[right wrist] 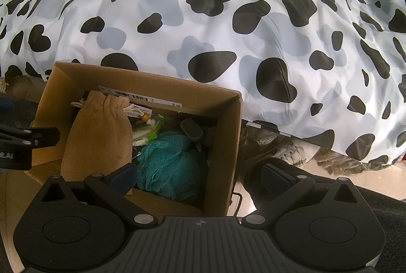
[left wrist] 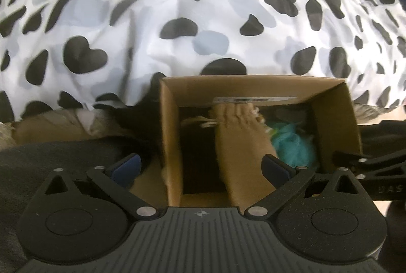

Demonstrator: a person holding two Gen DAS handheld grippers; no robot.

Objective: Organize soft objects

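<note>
Both grippers' fingers wide open, empty: left gripper [left wrist: 200, 166] & right gripper [right wrist: 200, 177] over cardboard box [right wrist: 225, 146] w/ tan pouch [right wrist: 99, 133].

Soft, even daylight on the spotted bedspread [right wrist: 228, 27]; cardboard box [left wrist: 253, 85] interior deeply shadowed. Left wrist view motion-blurred, right wrist view sharper. Strong fisheye curvature and darkened corners in both.

A bedroom in a home is suggested: a bed is covered by a cow-print duvet [right wrist: 228, 27] in white, grey and black. A cardboard box [right wrist: 228, 136] of household odds and ends is set just beside it, with crumpled clothing [right wrist: 284, 148] seen underneath.
</note>
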